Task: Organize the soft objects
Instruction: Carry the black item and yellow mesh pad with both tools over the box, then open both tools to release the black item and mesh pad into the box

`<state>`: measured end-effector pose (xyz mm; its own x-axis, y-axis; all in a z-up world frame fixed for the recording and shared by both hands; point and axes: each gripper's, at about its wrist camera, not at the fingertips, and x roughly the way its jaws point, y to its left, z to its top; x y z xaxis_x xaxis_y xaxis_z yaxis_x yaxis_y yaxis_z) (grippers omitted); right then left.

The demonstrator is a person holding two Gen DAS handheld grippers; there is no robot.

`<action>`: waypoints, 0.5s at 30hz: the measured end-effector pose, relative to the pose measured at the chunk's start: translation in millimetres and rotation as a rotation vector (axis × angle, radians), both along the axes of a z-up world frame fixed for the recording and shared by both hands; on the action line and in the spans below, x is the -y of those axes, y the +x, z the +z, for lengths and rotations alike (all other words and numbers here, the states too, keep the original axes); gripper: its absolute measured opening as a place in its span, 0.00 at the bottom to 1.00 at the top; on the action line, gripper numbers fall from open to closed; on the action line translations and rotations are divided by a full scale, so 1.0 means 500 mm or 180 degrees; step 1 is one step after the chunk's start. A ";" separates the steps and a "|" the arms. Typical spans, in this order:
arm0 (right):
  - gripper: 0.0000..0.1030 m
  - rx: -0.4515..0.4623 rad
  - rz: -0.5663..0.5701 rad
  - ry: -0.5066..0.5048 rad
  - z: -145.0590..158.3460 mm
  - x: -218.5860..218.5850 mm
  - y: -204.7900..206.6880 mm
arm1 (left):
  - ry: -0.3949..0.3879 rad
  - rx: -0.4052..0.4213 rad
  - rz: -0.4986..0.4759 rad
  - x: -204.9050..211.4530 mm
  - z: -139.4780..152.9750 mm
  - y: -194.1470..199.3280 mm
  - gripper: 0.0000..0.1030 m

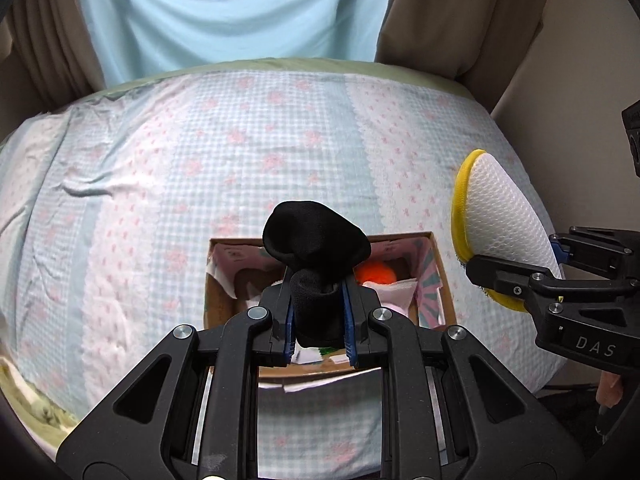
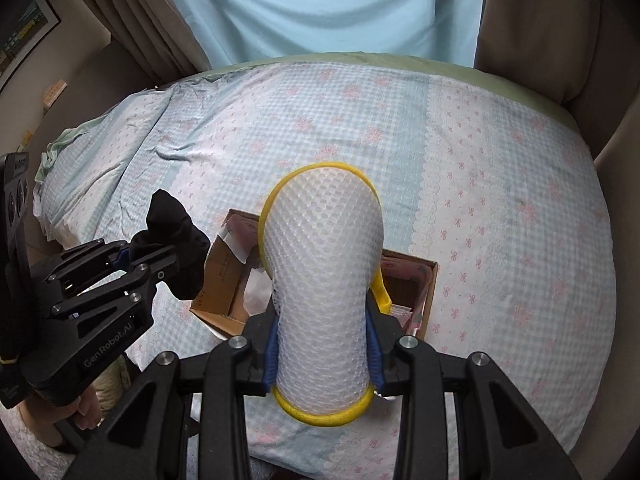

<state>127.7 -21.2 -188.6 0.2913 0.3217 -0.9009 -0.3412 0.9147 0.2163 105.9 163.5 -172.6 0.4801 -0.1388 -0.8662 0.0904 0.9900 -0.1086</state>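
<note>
My left gripper (image 1: 319,320) is shut on a black sock (image 1: 314,240) and holds it above an open cardboard box (image 1: 438,264) on the bed. The box holds an orange soft thing (image 1: 376,273) and white and pink cloths (image 1: 394,294). My right gripper (image 2: 324,356) is shut on a white mesh sponge with a yellow rim (image 2: 326,256), held above the same box (image 2: 430,292). The left gripper (image 2: 132,260) with the sock (image 2: 176,236) shows at the left in the right wrist view. The right gripper (image 1: 516,284) and the sponge (image 1: 504,216) show at the right in the left wrist view.
The bed has a blue and pink checked cover (image 1: 200,160) with creases at the left. A pale blue curtain (image 1: 232,12) and brown drapes (image 1: 460,20) hang behind it. A beige wall (image 1: 580,80) is at the right.
</note>
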 end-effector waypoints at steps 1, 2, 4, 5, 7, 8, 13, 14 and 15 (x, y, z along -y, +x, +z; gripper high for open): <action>0.31 -0.0070 -0.0087 0.0010 -0.015 -0.011 0.000 | 0.0015 -0.0049 -0.0040 -0.016 -0.013 0.005 0.15; 0.31 -0.0141 -0.0174 0.0030 -0.031 -0.019 0.002 | 0.0022 -0.0101 -0.0079 -0.026 -0.027 0.008 0.15; 0.32 -0.0245 -0.0330 0.0024 -0.055 -0.035 0.002 | 0.0038 -0.0203 -0.0147 -0.046 -0.057 0.024 0.15; 0.32 -0.0293 -0.0400 0.0013 -0.068 -0.040 0.004 | 0.0050 -0.0256 -0.0177 -0.055 -0.074 0.031 0.15; 0.33 -0.0406 -0.0533 0.0008 -0.092 -0.048 0.010 | 0.0059 -0.0394 -0.0234 -0.066 -0.111 0.043 0.15; 0.34 -0.0457 -0.0594 0.0006 -0.104 -0.049 0.016 | 0.0063 -0.0458 -0.0257 -0.070 -0.127 0.050 0.15; 0.36 -0.0696 -0.0835 -0.0004 -0.173 -0.049 0.037 | 0.0103 -0.0746 -0.0375 -0.065 -0.206 0.073 0.15; 0.36 -0.0737 -0.0864 -0.0020 -0.187 -0.049 0.042 | 0.0101 -0.0797 -0.0384 -0.064 -0.221 0.079 0.15; 0.36 -0.0774 -0.0891 -0.0027 -0.201 -0.048 0.047 | 0.0098 -0.0845 -0.0397 -0.062 -0.236 0.084 0.15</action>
